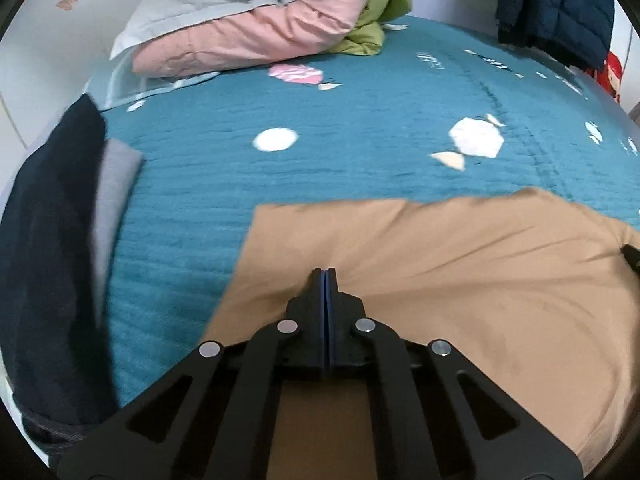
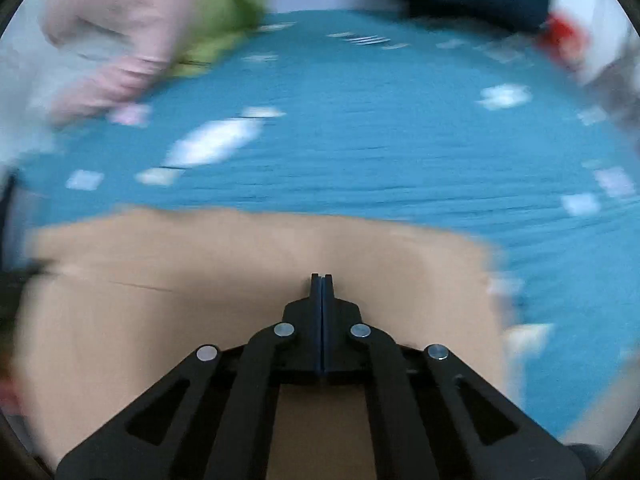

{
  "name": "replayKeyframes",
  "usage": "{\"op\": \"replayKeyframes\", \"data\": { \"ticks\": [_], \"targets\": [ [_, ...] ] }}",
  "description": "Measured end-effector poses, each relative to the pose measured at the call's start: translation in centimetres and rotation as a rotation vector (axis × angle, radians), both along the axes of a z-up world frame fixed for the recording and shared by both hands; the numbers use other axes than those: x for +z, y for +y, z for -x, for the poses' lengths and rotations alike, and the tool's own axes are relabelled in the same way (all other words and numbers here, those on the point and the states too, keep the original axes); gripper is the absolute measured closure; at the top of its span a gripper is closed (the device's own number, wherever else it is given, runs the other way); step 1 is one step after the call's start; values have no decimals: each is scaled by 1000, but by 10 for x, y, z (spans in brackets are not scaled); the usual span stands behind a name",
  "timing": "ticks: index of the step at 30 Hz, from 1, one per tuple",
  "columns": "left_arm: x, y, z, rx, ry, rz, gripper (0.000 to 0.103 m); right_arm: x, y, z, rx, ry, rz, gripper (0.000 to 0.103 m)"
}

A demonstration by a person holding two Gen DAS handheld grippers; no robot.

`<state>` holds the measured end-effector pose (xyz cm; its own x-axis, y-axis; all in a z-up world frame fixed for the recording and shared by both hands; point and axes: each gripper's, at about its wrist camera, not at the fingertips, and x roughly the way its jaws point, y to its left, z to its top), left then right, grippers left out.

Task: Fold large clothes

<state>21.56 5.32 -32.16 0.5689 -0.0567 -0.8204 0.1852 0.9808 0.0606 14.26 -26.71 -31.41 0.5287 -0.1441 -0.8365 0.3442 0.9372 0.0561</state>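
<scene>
So the whole scene is laid out on a bed [image 1: 360, 152] covered with a teal quilt printed with white and pink candy shapes. At the far end a pink duvet [image 1: 256, 28] is piled up with a grey pillow [image 1: 200, 4] tucked into it, and a green blanket [image 1: 376, 20] is bunched just beside that. A navy puffer jacket [image 1: 556, 8] is seen hanging at the far right, with something red [image 1: 612, 76] below it that can't be made out. Along the left edge of the bed some dark clothes [image 1: 52, 248] are stacked on a grey garment [image 1: 116, 184]. The tan garment [image 1: 460, 280] is spread flat across the near part of the bed, its far edge running straight over the quilt. The left gripper [image 1: 324, 270] is pinched fully together, no gap between the fingers, and creases in the fabric fan out from its tips, so a fold of the tan cloth looks to be nipped there. The right gripper [image 2: 321, 276] is also closed tight, tips down on the tan cloth [image 2: 200, 280], but that view is badly blurred and whether any fabric is actually caught can't be told.
</scene>
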Motion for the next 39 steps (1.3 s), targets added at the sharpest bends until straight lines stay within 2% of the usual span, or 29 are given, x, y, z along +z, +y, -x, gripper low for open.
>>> {"op": "replayKeyframes", "data": {
  "ticks": [1,2,3,4,6,8,12,16,18,22,24,26,31,35,39],
  "targets": [
    [0,6,2,19,-5,-19,100,-1,-18,6,-52,-1,-90,103],
    [0,12,3,29,0,-24,100,0,-30,12,-93,-6,-125,103],
    [1,19,3,26,15,1,100,2,-35,16,-114,-9,-125,103],
    [3,22,5,30,21,11,100,9,-37,23,-153,-6,-75,103],
    [14,26,11,72,-5,-42,100,25,-31,35,-158,-50,-18,101],
    [23,34,17,89,-14,-33,99,43,-25,46,-139,-104,-9,100],
    [45,39,31,96,-30,16,99,63,2,68,-77,-156,-46,98],
    [60,3,53,-30,-8,98,99,57,51,55,77,-115,-139,98],
    [58,-22,64,-94,16,126,99,55,75,47,149,-92,-128,98],
    [37,-50,69,-138,58,86,100,38,107,45,251,-16,-142,97],
    [25,-52,69,-136,72,59,100,22,116,48,272,50,-77,98],
    [20,-48,67,-122,84,58,100,12,111,51,241,98,-61,103],
    [20,-24,66,-59,83,9,100,12,84,61,101,134,0,103],
    [11,2,66,1,109,-26,100,9,45,72,-81,163,34,103],
    [9,21,73,26,124,-34,100,11,20,78,-178,179,28,103]
  ]
}}
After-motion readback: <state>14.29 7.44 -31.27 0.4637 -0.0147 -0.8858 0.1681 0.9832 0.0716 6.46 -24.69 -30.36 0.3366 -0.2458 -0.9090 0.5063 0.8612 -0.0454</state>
